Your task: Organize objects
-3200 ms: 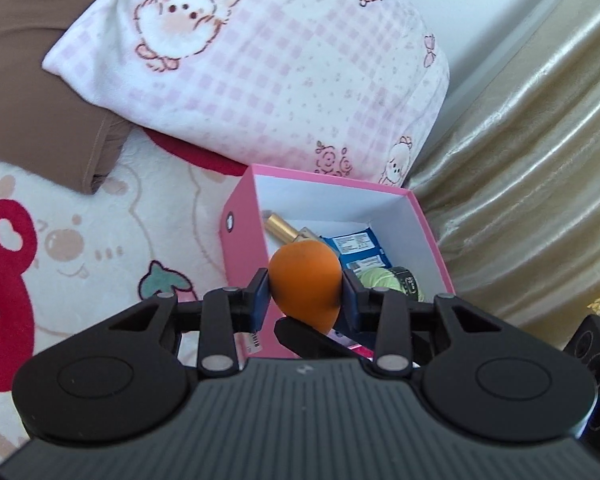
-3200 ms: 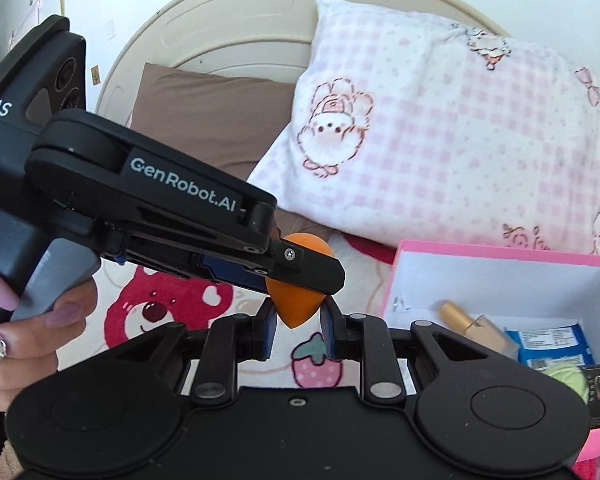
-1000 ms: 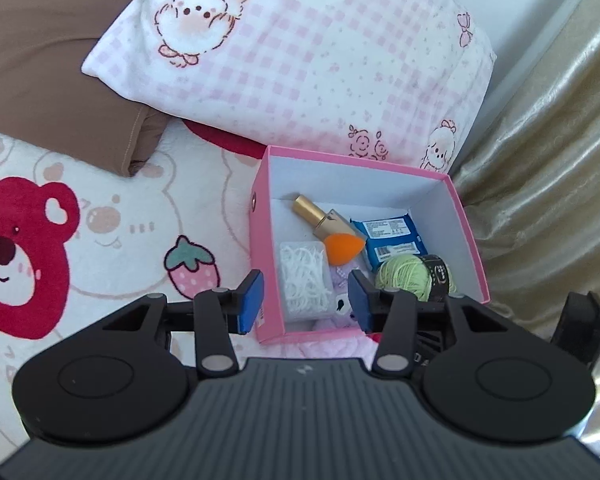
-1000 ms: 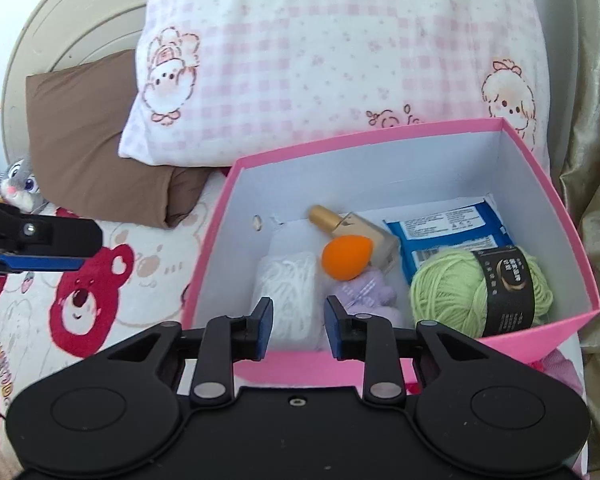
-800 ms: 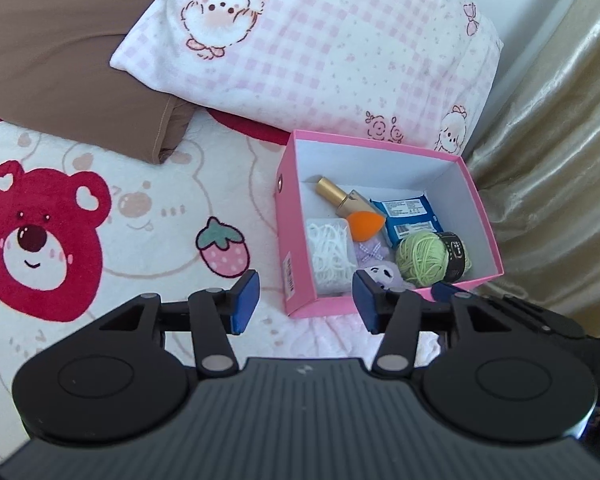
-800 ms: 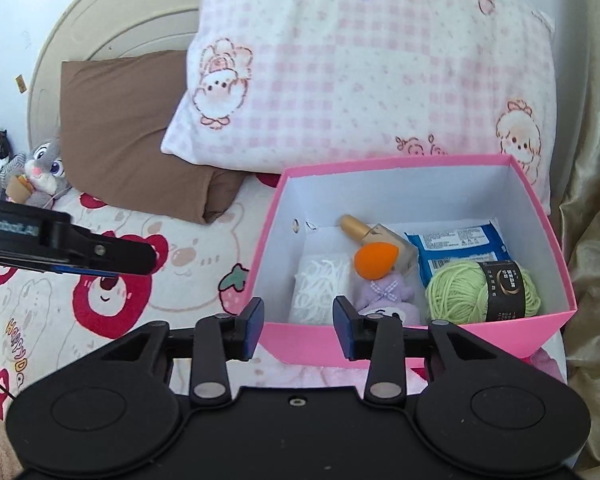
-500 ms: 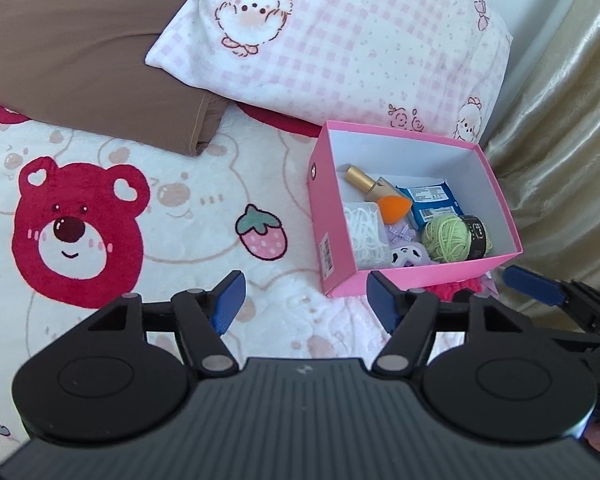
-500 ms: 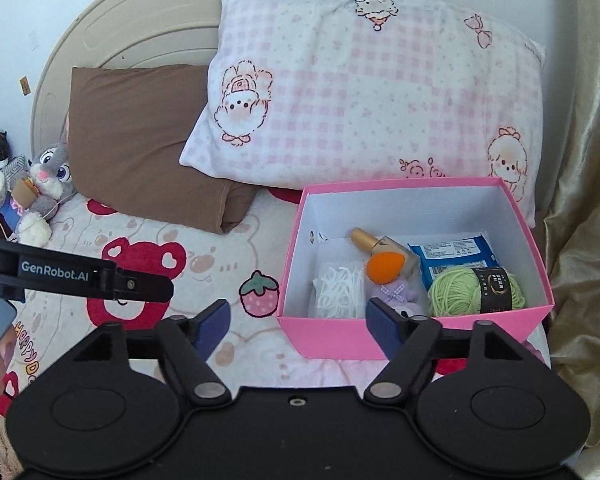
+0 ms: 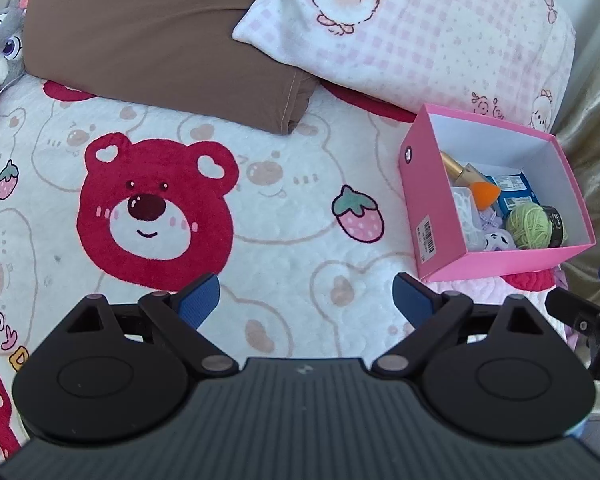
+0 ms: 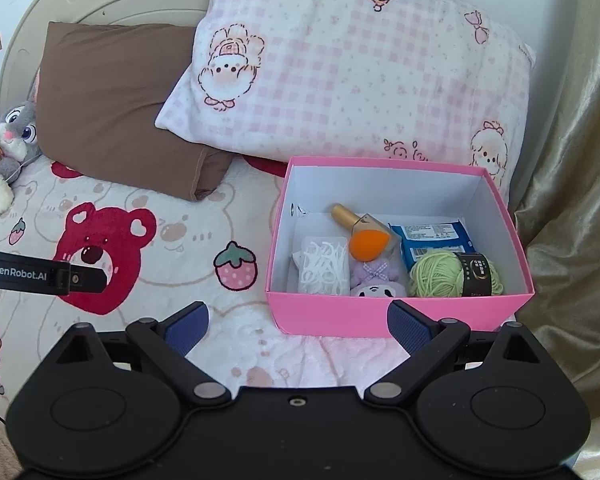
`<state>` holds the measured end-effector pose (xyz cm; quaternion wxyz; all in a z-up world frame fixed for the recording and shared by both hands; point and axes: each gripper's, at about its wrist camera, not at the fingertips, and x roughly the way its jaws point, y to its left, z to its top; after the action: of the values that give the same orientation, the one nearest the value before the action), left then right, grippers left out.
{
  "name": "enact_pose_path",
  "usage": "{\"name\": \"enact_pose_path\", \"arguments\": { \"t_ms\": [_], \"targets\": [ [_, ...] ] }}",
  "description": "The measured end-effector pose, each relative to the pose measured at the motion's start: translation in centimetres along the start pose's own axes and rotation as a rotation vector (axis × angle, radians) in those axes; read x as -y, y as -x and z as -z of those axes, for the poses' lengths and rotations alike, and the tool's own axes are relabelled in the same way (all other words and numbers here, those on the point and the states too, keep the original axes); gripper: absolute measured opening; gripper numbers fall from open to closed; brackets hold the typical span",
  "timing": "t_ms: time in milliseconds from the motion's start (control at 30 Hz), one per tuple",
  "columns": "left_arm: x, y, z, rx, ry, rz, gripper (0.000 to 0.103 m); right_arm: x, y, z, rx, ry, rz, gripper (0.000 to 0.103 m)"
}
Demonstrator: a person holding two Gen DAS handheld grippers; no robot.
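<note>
A pink cardboard box (image 10: 396, 316) with a white inside sits open on the white fleece blanket printed with red bears and strawberries (image 9: 292, 216), pushed up against the foot of a pink-checked pillow with cartoon figures (image 10: 352, 72) and just beside a gold satin curtain (image 10: 572, 184). Inside the box an orange teardrop makeup sponge (image 10: 368, 245) rests on a gold-capped glass bottle (image 10: 354, 219), with a clear packet of white loops (image 10: 324, 266) to its left, a purple plush toy with a bow (image 10: 374, 280) in front, a ball of light green yarn with a black band (image 10: 452, 274) at the right and a blue foil packet (image 10: 434, 238) behind the yarn. The left gripper (image 9: 306, 300) hangs over the blanket well left of the box, its blue-padded fingers spread wide and holding nothing. The right gripper (image 10: 298, 326) hovers near the box's front wall, fingers likewise splayed and empty. A plain brown pillow (image 9: 156, 36) lies left of the checked one, and a grey plush rabbit (image 10: 14, 132) sits at the far left.
</note>
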<state>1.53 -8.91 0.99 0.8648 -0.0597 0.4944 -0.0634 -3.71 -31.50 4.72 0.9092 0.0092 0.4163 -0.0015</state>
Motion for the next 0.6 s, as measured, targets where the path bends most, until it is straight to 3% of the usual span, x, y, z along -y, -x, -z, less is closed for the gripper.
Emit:
{"name": "enact_pose_path", "arguments": {
  "t_ms": [367, 600],
  "targets": [
    [-0.2, 0.7, 0.7, -0.034, -0.037, -0.022, 0.096, -0.7, 0.5, 0.0, -0.027, 0.004, -0.020, 0.098],
    [0.0, 1.0, 0.8, -0.061, -0.046, -0.090, 0.096, -0.3, 0.6, 0.2, -0.044, -0.014, -0.007, 0.098]
  ]
}}
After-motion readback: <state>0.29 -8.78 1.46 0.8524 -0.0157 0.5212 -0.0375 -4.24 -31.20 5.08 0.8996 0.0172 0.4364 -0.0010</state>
